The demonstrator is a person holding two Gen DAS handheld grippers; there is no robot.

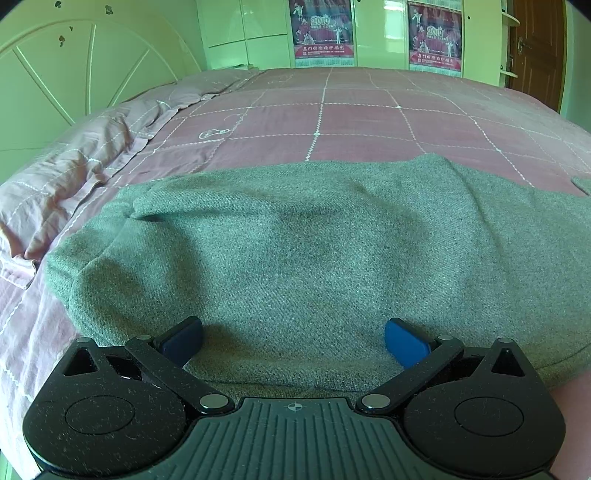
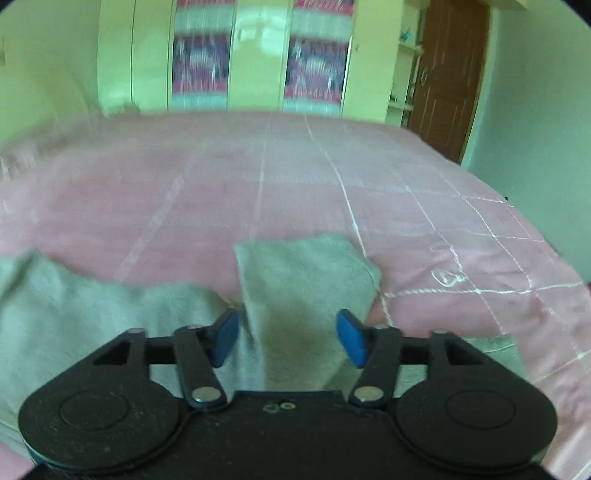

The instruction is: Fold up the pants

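Grey woollen pants [image 1: 295, 240] lie spread on the pink bed in the left wrist view. My left gripper [image 1: 293, 332] hovers low over their near edge, its jaws wide open and the blue pads [image 1: 404, 341] clear of the cloth. In the blurred right wrist view a narrow grey leg end [image 2: 306, 273] runs forward between the fingers of my right gripper [image 2: 287, 321]. Those jaws stand open, with a gap between each blue pad [image 2: 351, 338] and the cloth. More of the pants [image 2: 92, 321] lies to the left.
The bed cover [image 1: 369, 122] is pink with white stitched squares. A rumpled pink pillow [image 1: 74, 170] lies at the left by the pale headboard [image 1: 74, 74]. Beyond the bed stand a wardrobe with posters [image 1: 321, 33] and a brown door [image 2: 447, 74].
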